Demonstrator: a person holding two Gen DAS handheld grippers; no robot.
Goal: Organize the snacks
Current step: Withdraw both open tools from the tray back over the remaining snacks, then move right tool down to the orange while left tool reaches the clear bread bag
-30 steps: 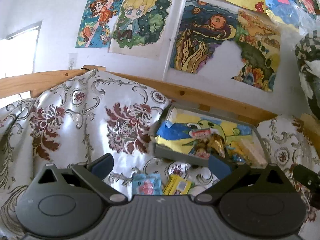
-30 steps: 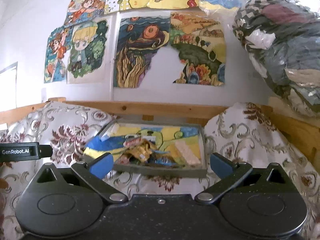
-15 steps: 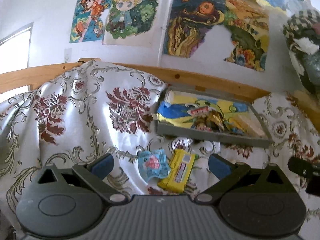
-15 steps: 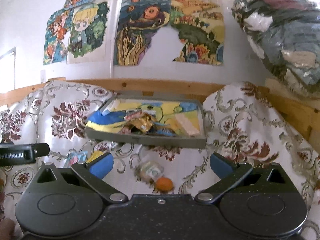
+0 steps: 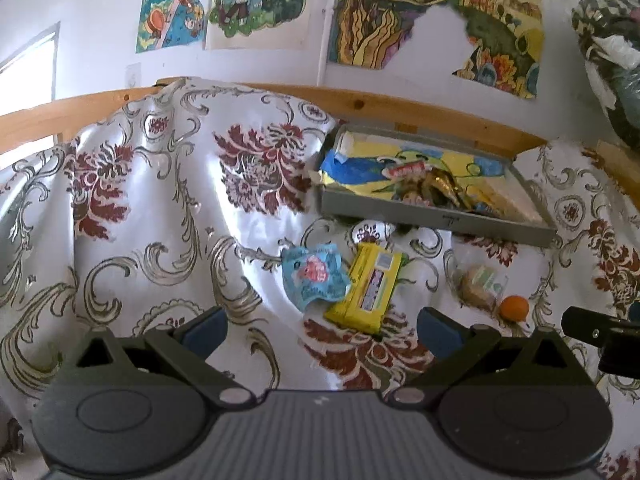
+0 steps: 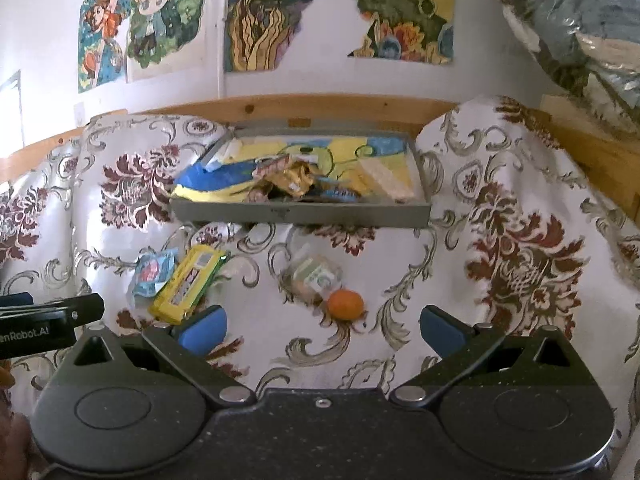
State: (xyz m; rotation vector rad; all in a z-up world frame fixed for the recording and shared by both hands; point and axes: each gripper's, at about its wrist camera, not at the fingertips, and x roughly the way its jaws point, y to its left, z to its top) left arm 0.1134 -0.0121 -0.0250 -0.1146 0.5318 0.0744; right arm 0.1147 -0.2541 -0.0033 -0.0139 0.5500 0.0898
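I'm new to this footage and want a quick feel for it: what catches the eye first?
A grey tray heaped with snack wrappers sits at the back of a flowered cloth, under bright paintings on the wall. In front of it lie loose snacks: a yellow packet overlapping a blue pouch, a clear-wrapped snack and a small orange.

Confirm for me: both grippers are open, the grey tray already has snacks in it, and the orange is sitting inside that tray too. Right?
Not quite. The orange is not in the tray; the right wrist view shows it on the patterned cloth in front of it. The rest holds: left gripper and right gripper are open.
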